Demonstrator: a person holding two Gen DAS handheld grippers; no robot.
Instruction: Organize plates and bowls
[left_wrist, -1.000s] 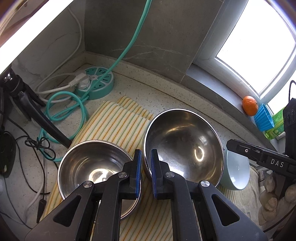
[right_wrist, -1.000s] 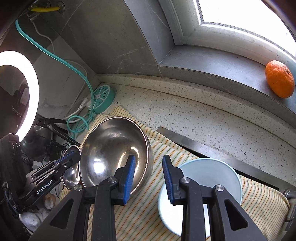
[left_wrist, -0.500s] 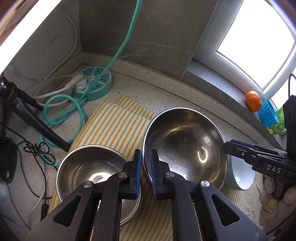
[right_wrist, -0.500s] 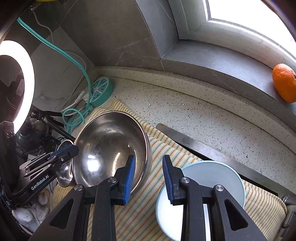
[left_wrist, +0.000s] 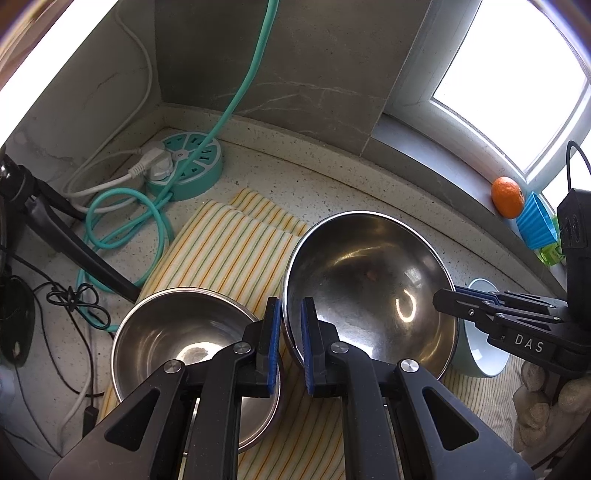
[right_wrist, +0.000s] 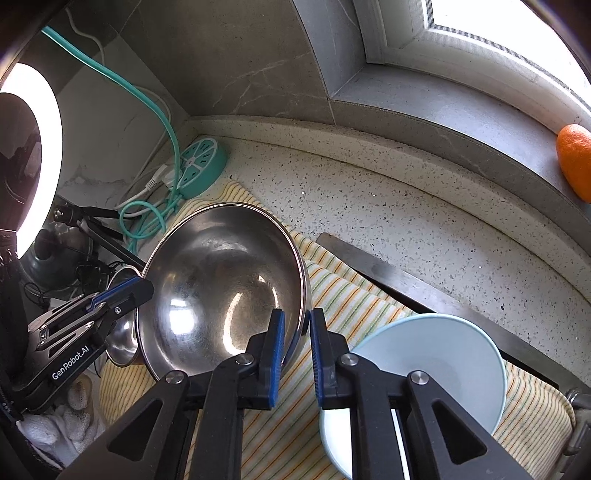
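two grippers hold the big steel bowl on the striped cloth: the left gripper pinches its left rim tight, and the right gripper is closing on its right rim. lift both sides together and keep it flat, clear of the small steel bowl on the left and the blue bowl on the right.

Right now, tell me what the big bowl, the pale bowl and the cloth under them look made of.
Big bowl: polished steel, judging by its mirror-like reflections.
Pale bowl: matte light-blue, smooth; ceramic or plastic, can't tell.
Cloth: woven fabric, striped, with folded layered edges.
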